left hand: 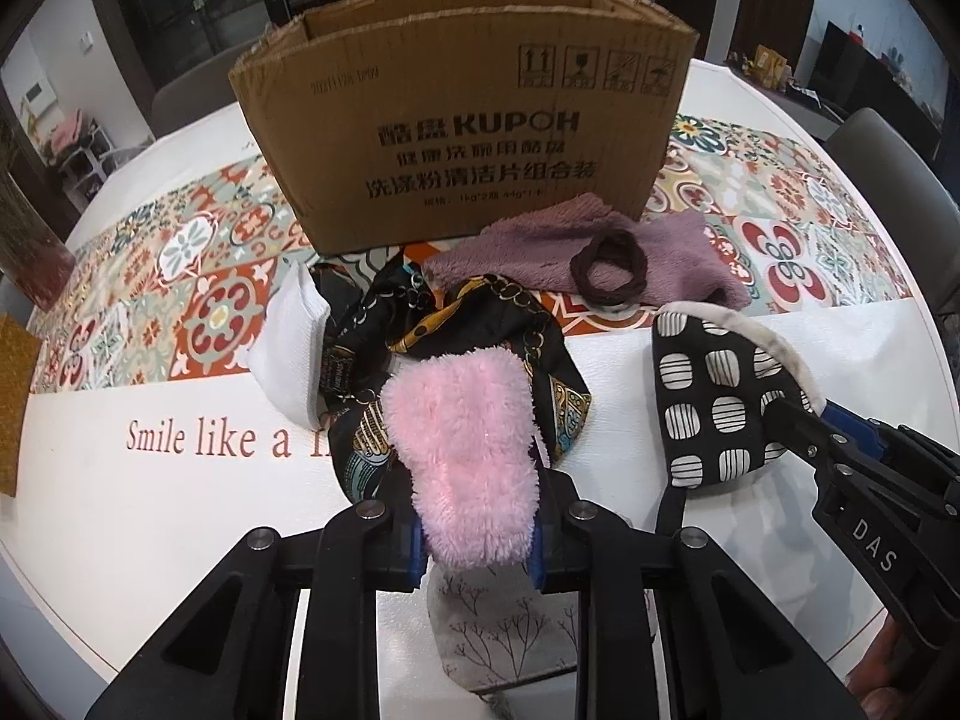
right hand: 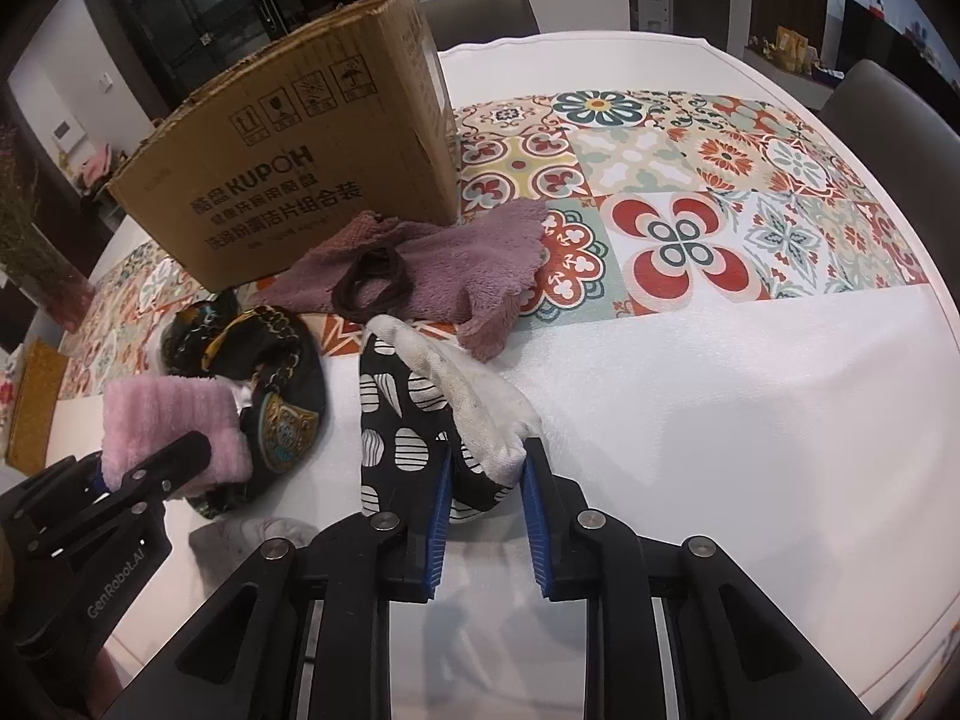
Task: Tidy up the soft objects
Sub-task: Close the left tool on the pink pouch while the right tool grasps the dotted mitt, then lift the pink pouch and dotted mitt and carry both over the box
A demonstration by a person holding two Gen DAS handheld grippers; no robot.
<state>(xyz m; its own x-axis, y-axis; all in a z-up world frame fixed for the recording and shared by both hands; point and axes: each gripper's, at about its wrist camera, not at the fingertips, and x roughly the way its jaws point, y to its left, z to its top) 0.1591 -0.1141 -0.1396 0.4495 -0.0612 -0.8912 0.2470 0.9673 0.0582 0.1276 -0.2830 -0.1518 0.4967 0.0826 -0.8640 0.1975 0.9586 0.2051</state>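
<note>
My left gripper (left hand: pixel 478 540) is shut on a fluffy pink cloth (left hand: pixel 465 456), held just above the table; it also shows in the right wrist view (right hand: pixel 174 429). My right gripper (right hand: pixel 485 483) is shut on a black pouch with white patterned spots and a cream lining (right hand: pixel 420 420), seen in the left wrist view (left hand: pixel 714 396). A black patterned scarf (left hand: pixel 456 324) lies behind the pink cloth. A mauve fleece cloth (left hand: pixel 570 252) with a brown hair tie (left hand: pixel 609 273) on it lies in front of the open cardboard box (left hand: pixel 468 120).
A white folded cloth (left hand: pixel 294 348) lies left of the scarf. A grey printed cloth (left hand: pixel 510 630) lies under my left gripper. The round white table (right hand: pixel 750 420) has a patterned runner (right hand: pixel 690 180). Chairs stand behind the table.
</note>
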